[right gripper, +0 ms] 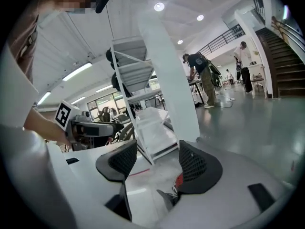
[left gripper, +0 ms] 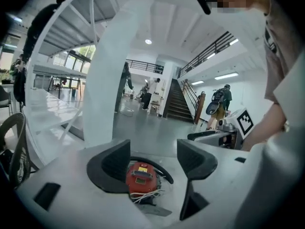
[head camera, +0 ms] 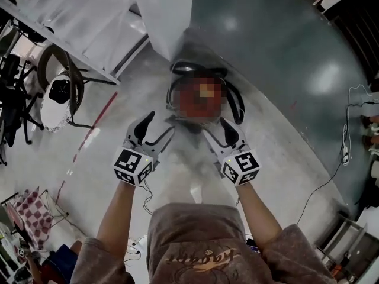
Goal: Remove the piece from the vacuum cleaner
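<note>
Room: grey polished concrete floor (head camera: 278,46) of a large white hall. No surface here, everything rests on the floor.
Task's thing: the round red vacuum cleaner (left gripper: 140,178) sits on the floor just ahead of both grippers. A black hose (head camera: 238,102) curls round it, and thin white wires (left gripper: 143,195) spill at its near side.
Left gripper (head camera: 161,123): my jaws stand wide apart and hold nothing. The red body shows low in the gap, beyond the pads, untouched.
Right gripper (head camera: 216,128): jaws wide apart as well, nothing held.
Writing: a small yellow label on the red body is too small to read, and I cannot make out the print on my brown shirt (head camera: 195,235). Each gripper's cube (head camera: 133,165) carries black-and-white square markers.
Around: a white column (head camera: 169,10) stands just beyond the vacuum cleaner, with a white shelf rack (head camera: 77,22) to its left. A red-and-white checked cloth (head camera: 29,212) lies low left, a white cable (head camera: 345,149) far right.
Views: the head view shows the hose but little of the red body. The left gripper view shows that body plainly, plus a dark staircase (left gripper: 177,101) and a person with a backpack (left gripper: 220,101) far off. The right gripper view catches only a red sliver beside one pad.
</note>
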